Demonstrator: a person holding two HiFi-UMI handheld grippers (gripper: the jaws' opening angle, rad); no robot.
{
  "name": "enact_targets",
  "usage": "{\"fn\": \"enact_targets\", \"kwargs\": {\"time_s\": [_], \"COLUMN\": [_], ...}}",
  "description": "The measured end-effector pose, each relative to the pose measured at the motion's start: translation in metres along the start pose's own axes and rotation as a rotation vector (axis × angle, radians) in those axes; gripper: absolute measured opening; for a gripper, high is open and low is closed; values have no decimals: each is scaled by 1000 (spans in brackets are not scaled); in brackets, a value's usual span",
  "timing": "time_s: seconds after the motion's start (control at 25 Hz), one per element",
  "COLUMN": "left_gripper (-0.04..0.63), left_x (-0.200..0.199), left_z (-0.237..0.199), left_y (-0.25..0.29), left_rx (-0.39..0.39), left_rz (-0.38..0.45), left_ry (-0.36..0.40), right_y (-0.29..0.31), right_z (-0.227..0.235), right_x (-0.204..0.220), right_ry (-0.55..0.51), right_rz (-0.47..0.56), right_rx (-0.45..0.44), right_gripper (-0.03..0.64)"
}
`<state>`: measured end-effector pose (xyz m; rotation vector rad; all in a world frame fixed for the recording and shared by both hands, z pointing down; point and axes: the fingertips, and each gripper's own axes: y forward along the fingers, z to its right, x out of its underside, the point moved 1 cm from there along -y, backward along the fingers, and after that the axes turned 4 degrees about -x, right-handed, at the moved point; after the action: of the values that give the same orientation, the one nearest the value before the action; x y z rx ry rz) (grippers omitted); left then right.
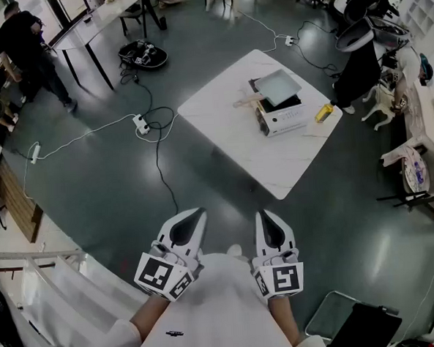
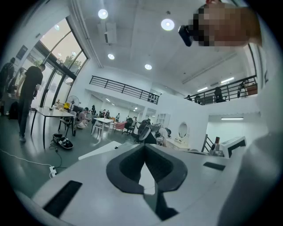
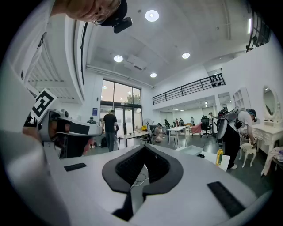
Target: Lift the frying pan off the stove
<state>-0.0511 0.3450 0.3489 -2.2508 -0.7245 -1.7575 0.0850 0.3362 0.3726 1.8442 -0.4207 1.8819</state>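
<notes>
Glossy dark floor (image 1: 93, 184). White square bench (image 1: 233, 135) stood well ahead. On it a boxy white stove (image 1: 285, 119) carried the flat, square grey frying pan (image 1: 276, 87), its wooden handle (image 1: 246, 100) sticking out left. Left gripper (image 1: 199, 212) and right gripper (image 1: 264, 214), smooth white shells, were closed and empty, well apart from the bench.

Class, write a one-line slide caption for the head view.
Left gripper and right gripper, both shut, far from the frying pan on the stove.
</notes>
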Motion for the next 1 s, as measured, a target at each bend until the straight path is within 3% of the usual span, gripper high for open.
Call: {"fn": "enact_targets", "kwargs": {"time_s": [0.28, 0.68, 1.0], "left_gripper": [2, 3, 2], "left_x": [6, 35, 35], "left_z": [13, 59, 73], "left_y": [8, 32, 46], "left_rx": [-55, -63, -75], "left_rz": [15, -11, -29], "left_ry": [-13, -29, -19], "right_y": [-19, -49, -49], "right_z": [20, 62, 83], "right_x": [3, 19, 17], "right_ry": [10, 22, 42], "right_rz": [-2, -1, 17], "right_rx": [-11, -30, -46], "right_gripper": [-2, -2, 0]}}
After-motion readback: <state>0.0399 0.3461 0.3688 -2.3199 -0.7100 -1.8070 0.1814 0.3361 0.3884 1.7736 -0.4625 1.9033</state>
